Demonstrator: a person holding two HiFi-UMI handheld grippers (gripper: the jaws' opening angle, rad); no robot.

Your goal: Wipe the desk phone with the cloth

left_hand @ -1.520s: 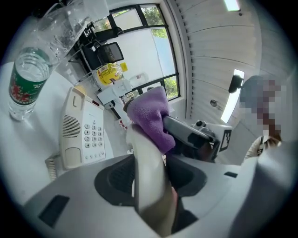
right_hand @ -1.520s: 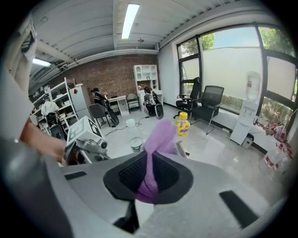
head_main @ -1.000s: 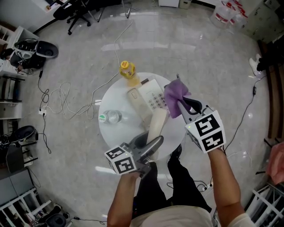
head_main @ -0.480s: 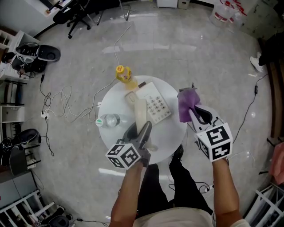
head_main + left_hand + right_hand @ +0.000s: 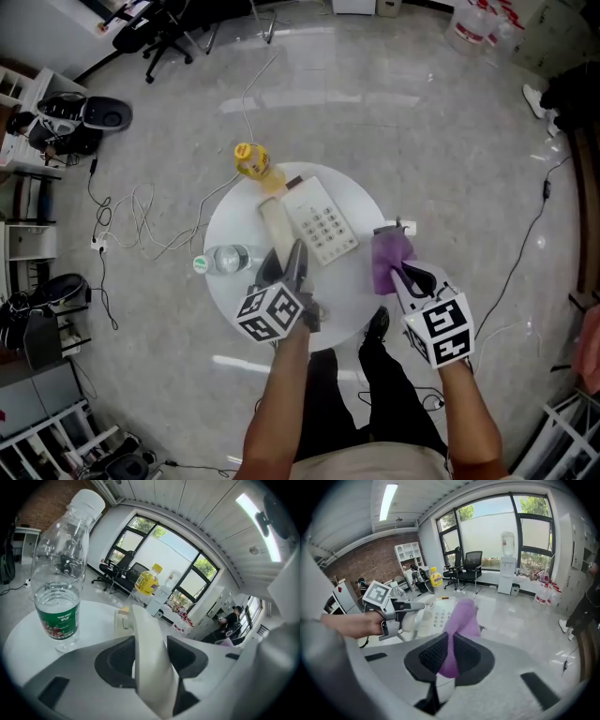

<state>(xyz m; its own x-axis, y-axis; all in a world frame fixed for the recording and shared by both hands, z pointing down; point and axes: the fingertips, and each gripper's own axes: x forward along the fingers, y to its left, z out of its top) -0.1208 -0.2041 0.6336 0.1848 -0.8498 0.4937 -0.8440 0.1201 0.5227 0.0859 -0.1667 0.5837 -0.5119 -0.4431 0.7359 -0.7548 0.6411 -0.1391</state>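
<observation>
The right gripper (image 5: pixel 401 274), pinched tight on the purple cloth (image 5: pixel 386 255), sits just lower right of the desk phone (image 5: pixel 323 225), which slants upper-left to lower-right mid-frame, while the left gripper (image 5: pixel 289 262) clasps the handset (image 5: pixel 276 223) in half-spread jaws.

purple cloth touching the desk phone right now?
Apart. The head view shows a strip of bare white table between the desk phone and the purple cloth, which hangs pinched in the right gripper.

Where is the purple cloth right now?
The purple cloth is at the head view's right, pinched in the right gripper, over the edge of the table beside the desk phone.
</observation>
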